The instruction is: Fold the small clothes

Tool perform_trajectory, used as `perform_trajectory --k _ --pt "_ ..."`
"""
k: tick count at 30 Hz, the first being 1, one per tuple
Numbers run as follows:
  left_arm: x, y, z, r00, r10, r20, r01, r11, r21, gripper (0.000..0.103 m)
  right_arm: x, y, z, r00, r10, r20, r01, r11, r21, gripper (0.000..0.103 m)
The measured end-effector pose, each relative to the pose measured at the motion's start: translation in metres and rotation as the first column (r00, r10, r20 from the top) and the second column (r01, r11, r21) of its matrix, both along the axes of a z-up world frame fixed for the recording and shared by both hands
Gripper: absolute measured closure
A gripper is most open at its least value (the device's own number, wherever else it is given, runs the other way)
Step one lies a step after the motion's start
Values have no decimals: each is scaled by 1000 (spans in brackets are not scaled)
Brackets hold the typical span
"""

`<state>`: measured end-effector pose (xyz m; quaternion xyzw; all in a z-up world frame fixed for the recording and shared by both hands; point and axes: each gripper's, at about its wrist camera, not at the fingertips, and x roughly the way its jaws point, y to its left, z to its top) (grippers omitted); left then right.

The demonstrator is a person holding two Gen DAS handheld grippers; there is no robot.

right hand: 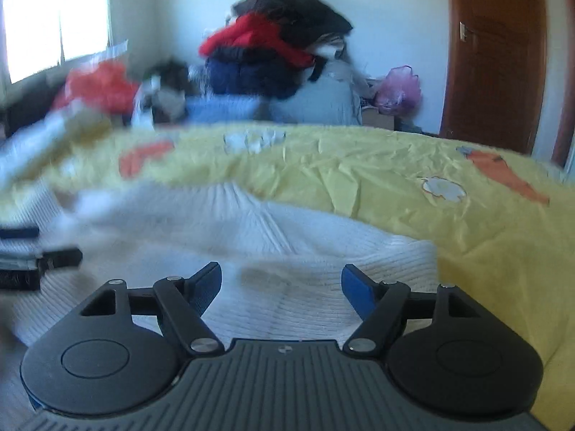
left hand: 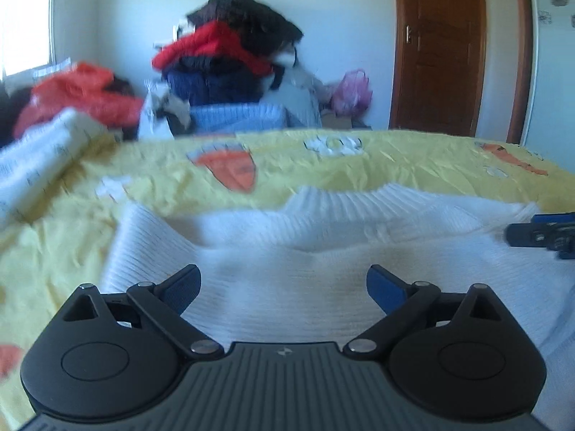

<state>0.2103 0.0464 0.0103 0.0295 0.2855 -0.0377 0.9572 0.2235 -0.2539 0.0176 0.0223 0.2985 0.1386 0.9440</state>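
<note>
A white ribbed knit sweater (left hand: pixel 287 237) lies spread on the yellow carrot-print bedsheet (left hand: pixel 413 165). My left gripper (left hand: pixel 284 269) hovers just over its near part, jaws wide open with nothing between the blue pads. The right wrist view shows the same sweater (right hand: pixel 251 230), its right edge rounded and bunched. My right gripper (right hand: pixel 281 266) is open above that end, pads apart and empty. Each gripper shows in the other's view: the right one (left hand: pixel 539 235) at the far right, the left one (right hand: pixel 36 255) at the far left, both low over the sweater.
A tall pile of red, black and navy clothes (left hand: pixel 233 57) stands beyond the bed against the wall, with orange clothing (left hand: pixel 79 89) to its left and a pink bag (left hand: pixel 352 91) to its right. A brown door (left hand: pixel 442 46) is at the back right. Folded pale fabric (left hand: pixel 39 158) lies at the bed's left.
</note>
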Motion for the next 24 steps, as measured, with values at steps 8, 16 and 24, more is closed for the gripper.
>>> perform_trajectory --k 8,16,24 --pt "24 29 -21 994 41 -103 -47 997 -61 0 -2 7 -27 998 67 -8 -67 994 -91 15" --pt "15 29 -21 995 55 -77 -60 997 -58 0 -29 10 -15 1000 -24 3 24 994 -108 11" --pt "-9 19 -11 995 57 -83 -56 998 4 0 -69 3 -25 999 -54 -5 54 993 -107 2"
